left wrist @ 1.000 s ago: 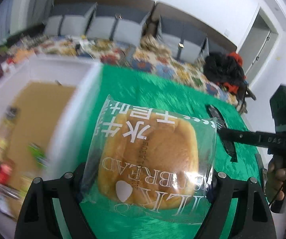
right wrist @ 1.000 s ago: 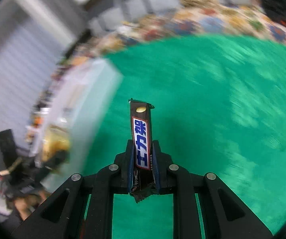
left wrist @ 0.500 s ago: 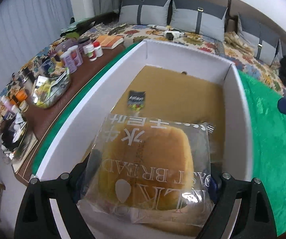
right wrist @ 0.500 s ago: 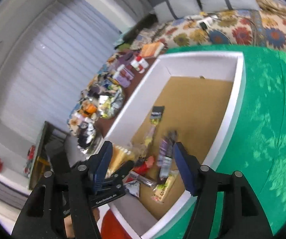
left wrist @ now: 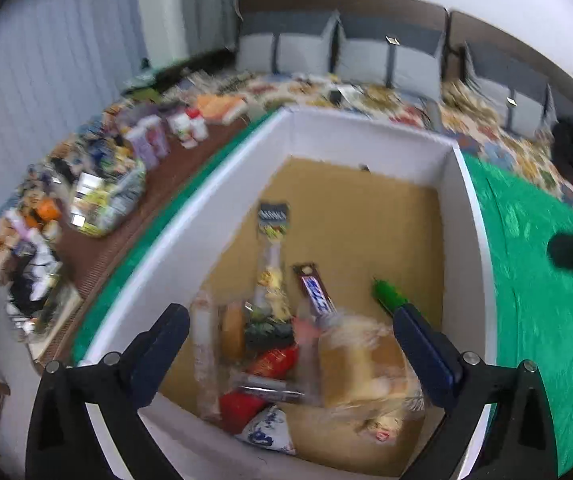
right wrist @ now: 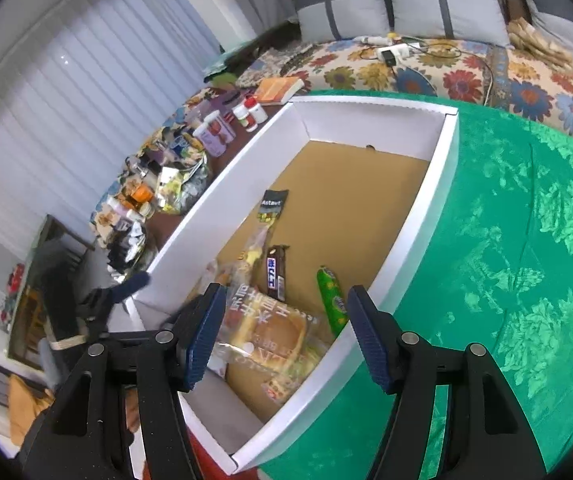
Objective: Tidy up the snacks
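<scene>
The left gripper (left wrist: 288, 342) hangs over the near end of the white box (left wrist: 474, 240) with its fingers spread wide and nothing between them. The right gripper (right wrist: 282, 332) is likewise wide apart and empty, poised above the box's near right corner.

Directly below the grippers, on the box's brown cardboard floor, lies the bagged bread (right wrist: 274, 332), a golden loaf in a clear wrapper with white lettering, resting at the near end beside the right wall. Just beside it, against that wall, a green sausage stick (right wrist: 332, 298) lies lengthwise. To the left of the bread is a loose heap of small packets, among them a red pouch (left wrist: 274, 360) and a blue-and-white wrapper (left wrist: 264, 430); the left view is blurred, so their labels cannot be read. Just beyond the bread sits a brown chocolate bar (right wrist: 275, 272) with a blue-and-white label, and past that a long clear snack bag (right wrist: 266, 220) with a dark header points toward the far end, which is bare cardboard.

The box sits on a green tablecloth (right wrist: 506, 260). Left of it a brown side surface carries bottles and jars (right wrist: 222, 126). Farther off, a floral bedspread (right wrist: 426, 68) runs back to grey pillows (right wrist: 426, 0).
</scene>
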Demonstrator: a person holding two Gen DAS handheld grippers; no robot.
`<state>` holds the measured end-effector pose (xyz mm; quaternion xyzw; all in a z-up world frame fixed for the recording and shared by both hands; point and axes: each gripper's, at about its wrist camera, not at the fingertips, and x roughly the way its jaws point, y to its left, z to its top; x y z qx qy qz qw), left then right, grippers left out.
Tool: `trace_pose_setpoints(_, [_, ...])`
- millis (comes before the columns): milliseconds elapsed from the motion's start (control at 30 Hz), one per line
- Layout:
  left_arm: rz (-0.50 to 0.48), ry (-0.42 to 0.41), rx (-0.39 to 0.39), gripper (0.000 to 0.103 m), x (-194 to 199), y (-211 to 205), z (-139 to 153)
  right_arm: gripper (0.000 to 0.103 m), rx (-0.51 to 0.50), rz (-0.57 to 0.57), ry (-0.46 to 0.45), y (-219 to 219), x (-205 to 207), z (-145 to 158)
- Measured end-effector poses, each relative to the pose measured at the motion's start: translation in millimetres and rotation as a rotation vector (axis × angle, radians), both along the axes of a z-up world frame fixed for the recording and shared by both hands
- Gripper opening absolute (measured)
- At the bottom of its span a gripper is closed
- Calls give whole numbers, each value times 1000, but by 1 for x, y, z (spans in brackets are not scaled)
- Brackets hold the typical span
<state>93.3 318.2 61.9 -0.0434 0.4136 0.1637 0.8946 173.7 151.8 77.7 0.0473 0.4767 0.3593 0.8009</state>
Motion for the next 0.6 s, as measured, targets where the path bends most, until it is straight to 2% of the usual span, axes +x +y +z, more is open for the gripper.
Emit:
trace_pose_setpoints(133, [92, -17, 166, 102, -13, -13, 23, 74, -48, 19, -64, 13, -12, 5])
trace_pose_setpoints(200, [117, -41, 190, 103, -15, -11, 36, 77, -64, 32, -92, 16, -19, 7])
trace_pose_setpoints(400, [108, -86, 79, 103, -27, -8, 54, 84, -152, 19, -184, 23, -36, 11])
trace_pose_setpoints(600, [93, -82, 66, 103, -26, -6, 56, 86, -230, 6, -206, 27, -39, 8])
